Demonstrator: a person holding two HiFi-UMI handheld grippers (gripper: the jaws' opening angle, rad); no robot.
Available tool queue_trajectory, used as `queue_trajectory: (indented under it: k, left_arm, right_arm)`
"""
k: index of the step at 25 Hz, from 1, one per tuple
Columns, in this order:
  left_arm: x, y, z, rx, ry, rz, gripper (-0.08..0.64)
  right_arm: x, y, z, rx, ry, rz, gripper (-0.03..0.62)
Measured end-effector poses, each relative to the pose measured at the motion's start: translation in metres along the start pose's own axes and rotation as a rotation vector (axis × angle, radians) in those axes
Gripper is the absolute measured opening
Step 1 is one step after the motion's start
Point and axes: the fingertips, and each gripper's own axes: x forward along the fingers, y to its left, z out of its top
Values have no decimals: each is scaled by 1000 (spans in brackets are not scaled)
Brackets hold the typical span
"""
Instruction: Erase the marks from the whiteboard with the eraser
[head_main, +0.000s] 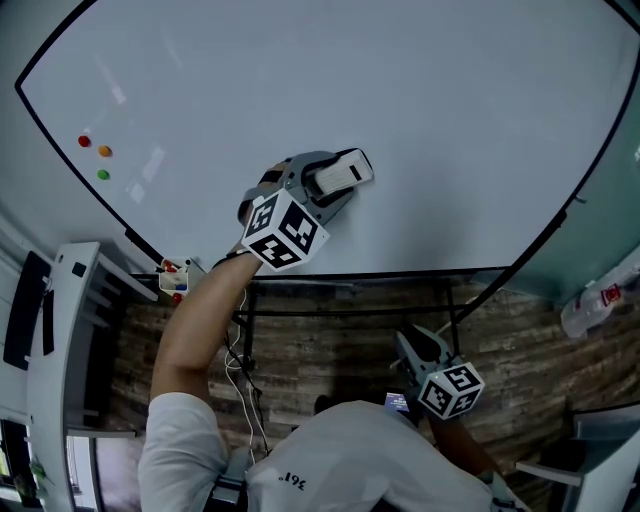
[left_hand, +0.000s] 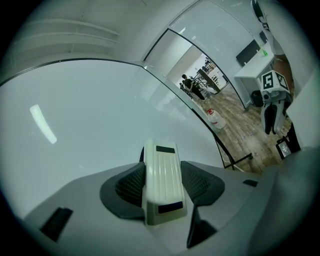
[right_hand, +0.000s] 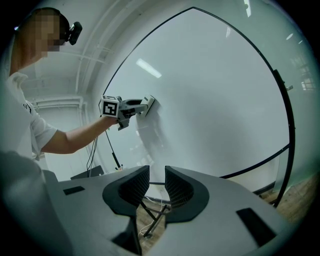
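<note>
The whiteboard (head_main: 420, 100) fills the upper head view, and I see no marks on it. My left gripper (head_main: 336, 184) is shut on a cream eraser (head_main: 350, 168) and holds it against the board's lower middle. In the left gripper view the ribbed eraser (left_hand: 161, 180) sits between the two dark pads, with the board (left_hand: 75, 125) right behind it. From the right gripper view, the left gripper (right_hand: 142, 107) presses the eraser (right_hand: 149, 103) on the board (right_hand: 215, 85). My right gripper (head_main: 410, 346) hangs low below the board's bottom edge, open by a narrow gap (right_hand: 156, 187) and empty.
A red magnet (head_main: 84, 141), an orange magnet (head_main: 104, 151) and a green magnet (head_main: 103, 174) stick at the board's left. Small items lie at the board's lower left corner (head_main: 173, 275). A white desk (head_main: 70, 330) stands left, a plastic bottle (head_main: 600, 300) right, and the black stand frame (head_main: 350, 312) below.
</note>
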Motion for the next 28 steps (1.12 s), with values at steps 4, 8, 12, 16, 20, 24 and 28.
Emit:
queue_trajectory:
  k: [4, 8, 12, 16, 20, 24, 28]
  left_arm:
    - [1, -14, -7, -20, 17, -32, 235]
    - [1, -32, -16, -43, 31, -68, 235]
    - [-11, -42, -10, -133, -26, -80, 235]
    - [-35, -40, 19, -269, -158, -83, 235]
    - [-51, -43, 34, -372, -237, -68, 235]
    - [-62, -44, 41, -410, -262, -35, 235]
    - [-74, -33, 45, -457, -283, 7, 235]
  right_arm:
    - [-4, 0, 1, -1, -2, 1, 112]
    - [-5, -3, 1, -2, -1, 1, 112]
    - [-7, -3, 2, -9, 2, 6, 112]
    - [-7, -1, 1, -11, 7, 16, 112]
    - [-8, -2, 1, -12, 11, 28, 112]
    - [-9, -3, 1, -13, 17, 38, 112]
    - [-11, -3, -1, -13, 25, 50, 112]
